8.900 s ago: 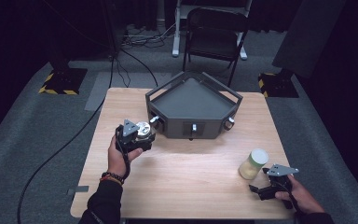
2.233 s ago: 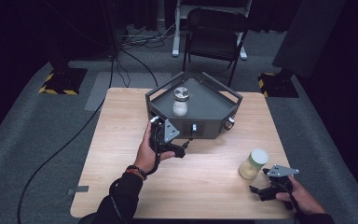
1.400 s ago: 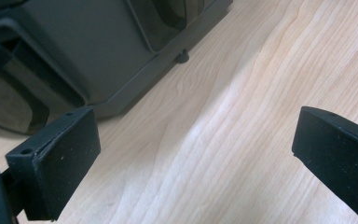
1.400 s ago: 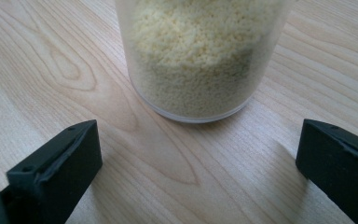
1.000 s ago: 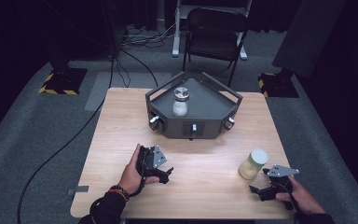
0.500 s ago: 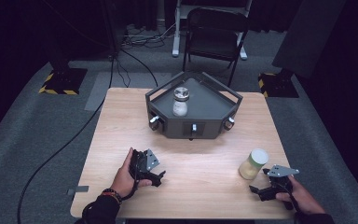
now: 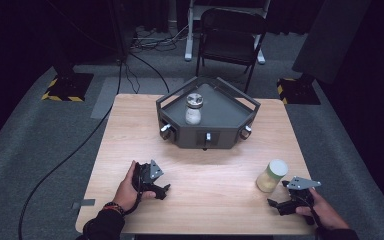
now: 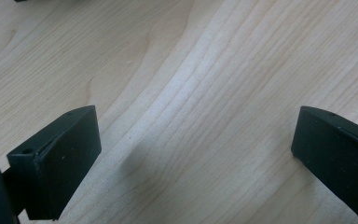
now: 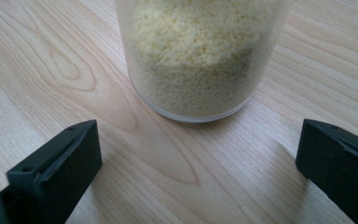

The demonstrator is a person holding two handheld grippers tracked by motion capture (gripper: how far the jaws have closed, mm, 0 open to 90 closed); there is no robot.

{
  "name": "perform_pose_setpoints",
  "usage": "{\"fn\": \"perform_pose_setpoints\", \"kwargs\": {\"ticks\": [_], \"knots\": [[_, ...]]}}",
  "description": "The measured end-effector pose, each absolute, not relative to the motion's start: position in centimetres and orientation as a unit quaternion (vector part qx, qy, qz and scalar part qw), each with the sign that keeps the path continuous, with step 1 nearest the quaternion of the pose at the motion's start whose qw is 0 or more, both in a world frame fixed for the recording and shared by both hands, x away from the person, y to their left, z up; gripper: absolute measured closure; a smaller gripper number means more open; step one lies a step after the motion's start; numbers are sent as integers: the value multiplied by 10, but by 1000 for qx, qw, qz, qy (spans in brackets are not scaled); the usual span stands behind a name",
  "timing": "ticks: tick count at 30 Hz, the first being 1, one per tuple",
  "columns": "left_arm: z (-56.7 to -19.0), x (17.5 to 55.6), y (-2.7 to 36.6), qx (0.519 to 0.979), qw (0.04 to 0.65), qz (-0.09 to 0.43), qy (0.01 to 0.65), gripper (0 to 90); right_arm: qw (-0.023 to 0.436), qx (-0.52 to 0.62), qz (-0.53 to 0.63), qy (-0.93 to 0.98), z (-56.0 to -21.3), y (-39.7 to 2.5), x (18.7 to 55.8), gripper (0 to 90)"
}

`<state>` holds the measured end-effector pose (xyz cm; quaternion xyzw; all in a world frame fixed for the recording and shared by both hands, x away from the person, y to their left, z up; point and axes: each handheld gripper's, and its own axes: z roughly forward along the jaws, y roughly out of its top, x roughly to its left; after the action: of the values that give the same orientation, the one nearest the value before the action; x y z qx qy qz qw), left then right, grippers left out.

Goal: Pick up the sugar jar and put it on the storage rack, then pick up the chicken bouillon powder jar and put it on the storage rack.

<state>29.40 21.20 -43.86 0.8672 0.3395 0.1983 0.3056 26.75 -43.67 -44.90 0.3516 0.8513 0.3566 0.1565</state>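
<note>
Ok, R tongs (image 7: 276, 203) wide open, empty, just short of grain jar (image 7: 272, 176): centre jar btwn jaws, grip low. L tongs (image 7: 163, 190) wide open, empty on table (image 7: 220, 165).

I count two jars: one with a metal lid (image 7: 194, 108) standing in the far tray, and one of yellow grains (image 7: 272, 176) at the near right of the table. There is one dark tray (image 7: 230, 112), with three knobs along its near walls. I hold two grippers, my left gripper (image 7: 159, 190) at the near left and my right gripper (image 7: 276, 204) at the near right. One table (image 7: 220, 170) carries all of it, and one chair (image 7: 232, 35) stands far behind.
</note>
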Motion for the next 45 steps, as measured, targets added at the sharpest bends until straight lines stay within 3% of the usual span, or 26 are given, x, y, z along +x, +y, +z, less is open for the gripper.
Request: {"fn": "perform_pose_setpoints", "kwargs": {"ticks": [13,45], "knots": [[-448,307,239,849,338,148,377,1,156,352,357,851,-449,-437,268,0],[-448,312,243,851,341,146,373,0,155,353,356,851,-449,-436,269,0]]}}
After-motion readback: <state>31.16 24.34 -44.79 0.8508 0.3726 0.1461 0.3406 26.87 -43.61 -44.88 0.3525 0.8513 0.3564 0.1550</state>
